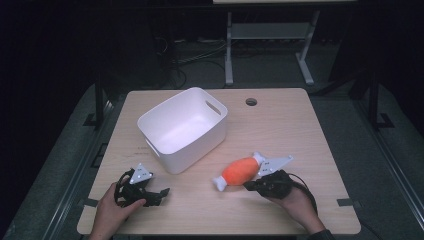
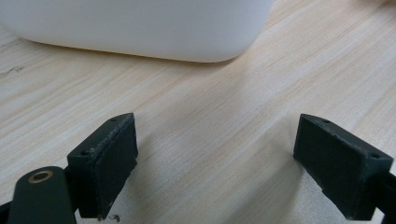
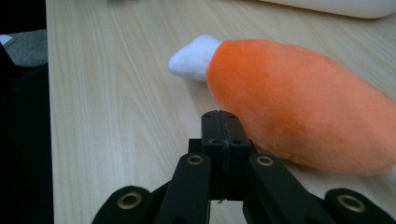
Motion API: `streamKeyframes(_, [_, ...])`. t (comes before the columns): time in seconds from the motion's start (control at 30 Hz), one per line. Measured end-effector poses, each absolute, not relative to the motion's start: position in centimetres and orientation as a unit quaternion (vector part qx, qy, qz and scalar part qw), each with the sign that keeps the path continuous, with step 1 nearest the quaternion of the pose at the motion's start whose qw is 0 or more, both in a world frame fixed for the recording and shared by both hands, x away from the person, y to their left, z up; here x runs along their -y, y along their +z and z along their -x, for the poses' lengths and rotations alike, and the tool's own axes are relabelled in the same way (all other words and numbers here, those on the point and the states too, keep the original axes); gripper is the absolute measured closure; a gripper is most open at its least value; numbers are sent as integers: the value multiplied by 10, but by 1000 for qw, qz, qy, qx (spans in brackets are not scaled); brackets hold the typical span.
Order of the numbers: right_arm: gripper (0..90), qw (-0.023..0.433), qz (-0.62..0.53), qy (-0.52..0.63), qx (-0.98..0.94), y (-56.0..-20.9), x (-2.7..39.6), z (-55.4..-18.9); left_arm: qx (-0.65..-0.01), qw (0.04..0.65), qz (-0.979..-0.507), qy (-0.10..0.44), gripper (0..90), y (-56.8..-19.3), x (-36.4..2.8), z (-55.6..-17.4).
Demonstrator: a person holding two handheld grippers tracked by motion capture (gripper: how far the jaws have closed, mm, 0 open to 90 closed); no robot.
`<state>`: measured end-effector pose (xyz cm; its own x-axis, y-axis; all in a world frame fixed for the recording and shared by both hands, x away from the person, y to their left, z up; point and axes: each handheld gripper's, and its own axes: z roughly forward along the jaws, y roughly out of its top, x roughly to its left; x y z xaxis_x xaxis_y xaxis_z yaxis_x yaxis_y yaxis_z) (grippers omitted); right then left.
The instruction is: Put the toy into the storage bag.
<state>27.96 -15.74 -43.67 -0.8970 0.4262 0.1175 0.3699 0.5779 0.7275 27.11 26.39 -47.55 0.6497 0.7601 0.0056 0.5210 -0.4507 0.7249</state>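
Plump orange plush toy [image 1: 242, 170] with white ends beside the closed, empty right hand-held gripper [image 3: 220, 116]; left hand-held gripper [image 2: 217, 161] spread wide.

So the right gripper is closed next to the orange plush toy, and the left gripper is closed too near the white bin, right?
Not quite: the left gripper is open, its jaws wide apart over bare table in the left gripper view. The right gripper is closed beside the orange plush toy, and the white bin is near.
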Motion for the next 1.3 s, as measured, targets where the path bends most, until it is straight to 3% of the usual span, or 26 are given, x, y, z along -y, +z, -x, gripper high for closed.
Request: streamKeyframes(1.3, [897, 37, -197, 381, -903, -441, 104, -304, -385, 359, -834, 168, 128, -476, -264, -271])
